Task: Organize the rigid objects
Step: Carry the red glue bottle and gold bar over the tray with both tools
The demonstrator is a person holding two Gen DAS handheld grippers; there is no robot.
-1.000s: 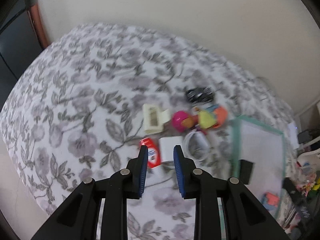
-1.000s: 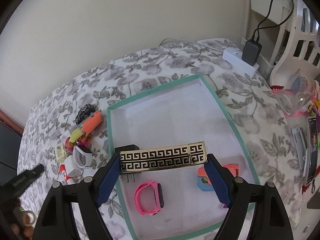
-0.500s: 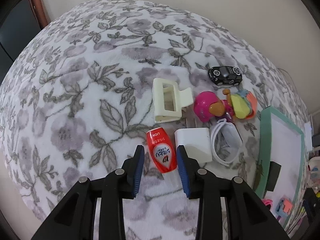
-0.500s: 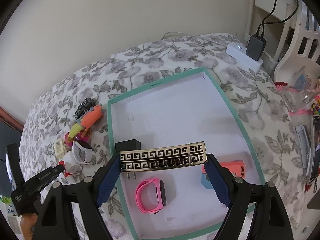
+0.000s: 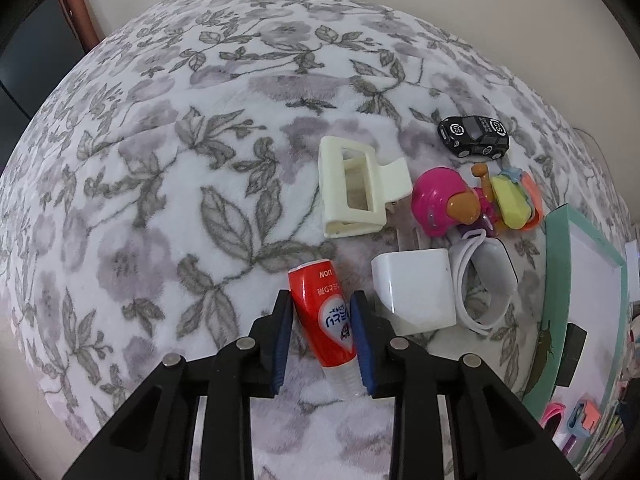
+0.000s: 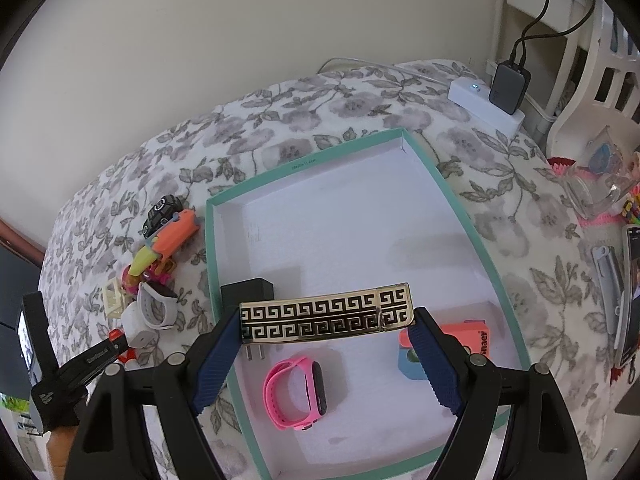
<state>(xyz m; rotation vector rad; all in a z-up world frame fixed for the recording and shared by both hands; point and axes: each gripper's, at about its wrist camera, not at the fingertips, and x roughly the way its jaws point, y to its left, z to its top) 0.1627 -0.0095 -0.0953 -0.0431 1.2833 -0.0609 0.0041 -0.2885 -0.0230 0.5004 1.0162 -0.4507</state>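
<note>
A red tube lies on the flowered bedspread. My left gripper points down over it, its jaws closing, and both blue pads touch the tube's sides. Just beyond lie a cream hair claw, a white charger cube, a white watch band, a pink toy and a black toy car. My right gripper is shut on the ends of a gold-and-black patterned bar, held level above the teal box. The box holds a pink watch band, a black charger and an orange-and-blue item.
A white power strip with a black adapter sits at the bed's far corner beside a white chair. A phone, a grey clip and a clear glass lie right of the box. The wall runs along the bed's far side.
My left gripper has come down over the red tube, which now sits between its pads. The right gripper still holds the patterned bar over the box.
</note>
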